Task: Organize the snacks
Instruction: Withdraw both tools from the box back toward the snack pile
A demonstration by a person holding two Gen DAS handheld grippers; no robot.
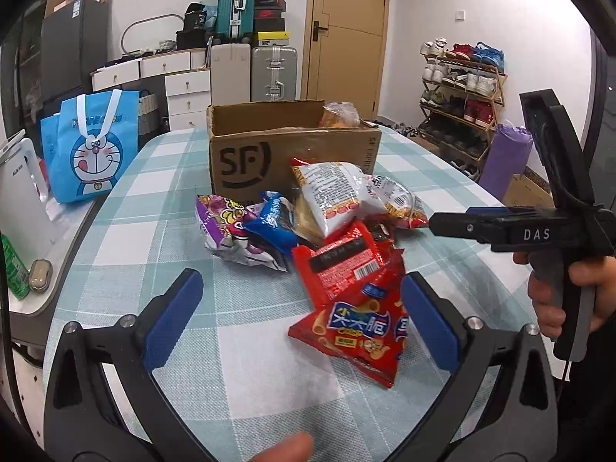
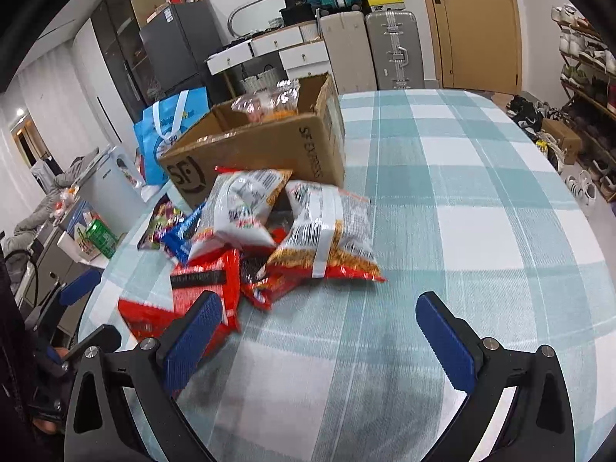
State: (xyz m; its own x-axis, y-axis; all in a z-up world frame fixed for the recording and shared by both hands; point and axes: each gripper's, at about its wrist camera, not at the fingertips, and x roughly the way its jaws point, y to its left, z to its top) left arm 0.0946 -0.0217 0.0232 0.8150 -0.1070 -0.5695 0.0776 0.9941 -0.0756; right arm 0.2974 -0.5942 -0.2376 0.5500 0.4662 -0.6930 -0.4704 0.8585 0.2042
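A pile of snack bags lies on the checked tablecloth point(image 1: 154, 231) in front of an open SF cardboard box point(image 1: 269, 150). One clear bag of orange snacks point(image 1: 338, 115) sits inside the box. My left gripper point(image 1: 304, 308) is open just above the cloth, with a red bag with a blue label point(image 1: 358, 331) lying between its pads, near the right one. My right gripper point(image 2: 319, 319) is open over bare cloth with nothing between its pads. A white and orange bag point(image 2: 331, 238) lies just ahead of it, and a red bag point(image 2: 204, 281) lies by its left pad.
A blue cartoon tote point(image 1: 92, 146) and a green can point(image 1: 13, 269) stand on a side counter to the left. A shoe rack point(image 1: 462, 96) and a purple roll point(image 1: 504, 161) are on the right. Bare cloth point(image 2: 481, 211) stretches right of the pile.
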